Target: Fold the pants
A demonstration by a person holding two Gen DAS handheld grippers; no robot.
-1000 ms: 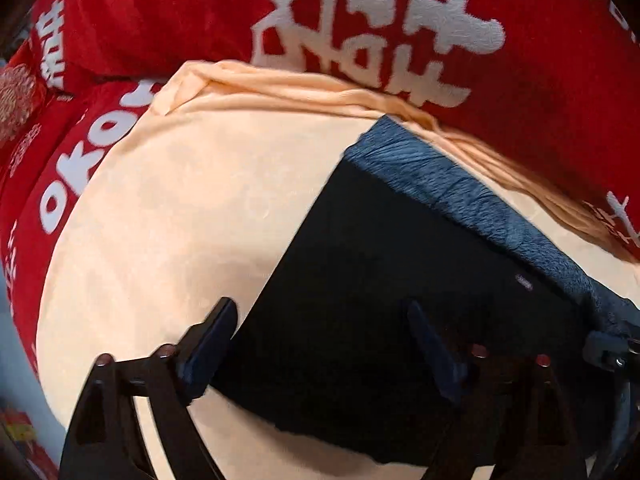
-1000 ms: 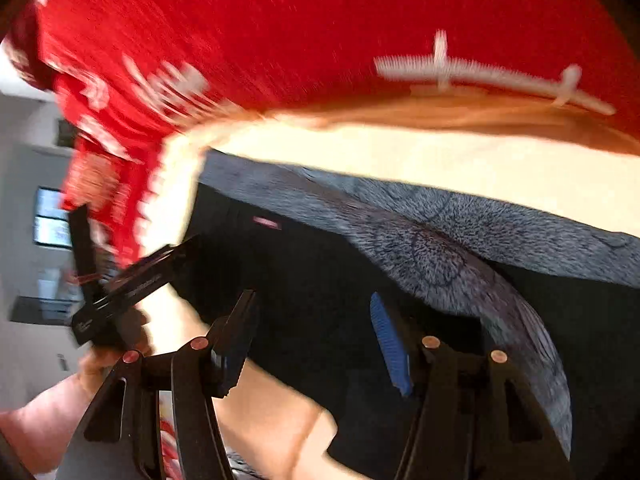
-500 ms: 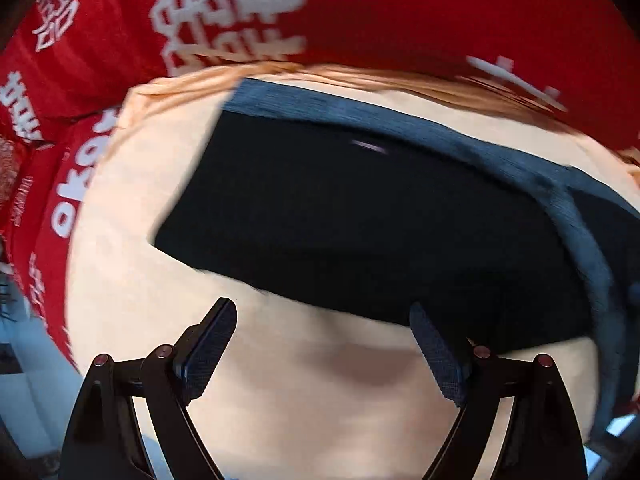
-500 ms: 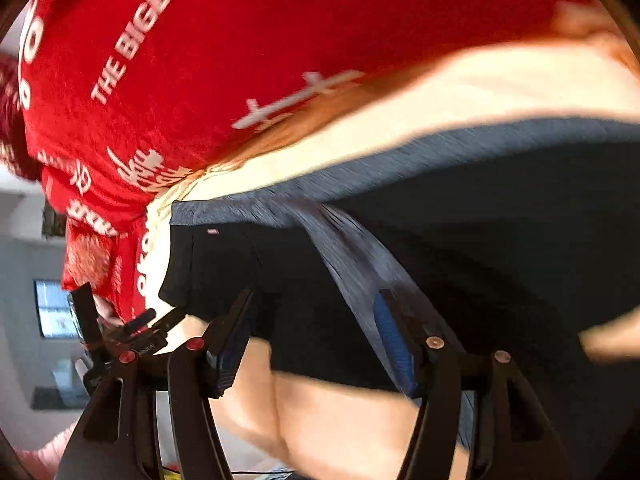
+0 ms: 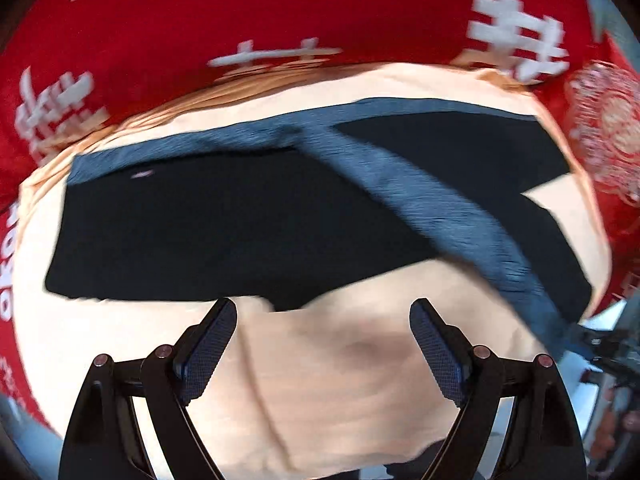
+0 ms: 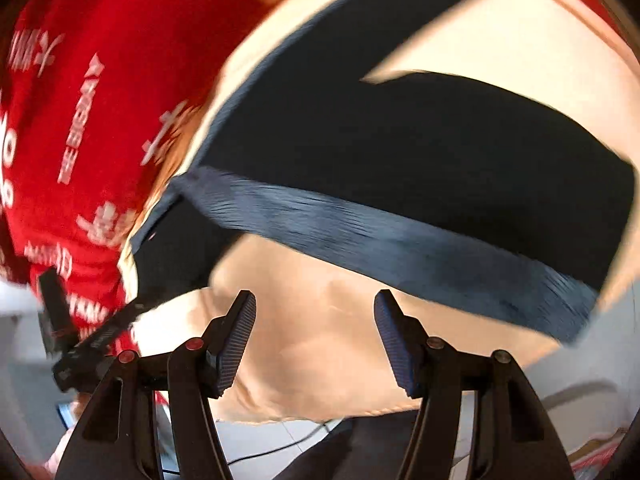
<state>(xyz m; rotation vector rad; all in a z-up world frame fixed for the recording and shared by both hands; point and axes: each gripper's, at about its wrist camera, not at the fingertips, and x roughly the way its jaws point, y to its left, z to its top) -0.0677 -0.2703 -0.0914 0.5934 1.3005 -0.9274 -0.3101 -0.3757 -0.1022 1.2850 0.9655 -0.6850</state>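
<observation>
Black pants (image 5: pixel 224 236) with a blue-grey waistband (image 5: pixel 432 204) lie spread flat on a peach cloth (image 5: pixel 344 392). In the right wrist view the pants (image 6: pixel 400 148) fan out into two legs, the waistband (image 6: pixel 400 240) nearest me. My left gripper (image 5: pixel 323 344) is open and empty, held above the peach cloth just short of the pants' near edge. My right gripper (image 6: pixel 315 328) is open and empty, above the cloth just short of the waistband. The left gripper (image 6: pixel 76 340) also shows at the left of the right wrist view.
A red blanket with white lettering (image 5: pixel 240 20) lies behind the peach cloth and around its sides (image 6: pixel 80 120). The cloth's front edge (image 6: pixel 304 420) drops off to a light floor with a cable (image 6: pixel 280 446).
Both grippers have pulled back from over the pants toward the near edge of the cloth. The whole pants, both legs and waistband, have come into view. Both stay open and empty.
</observation>
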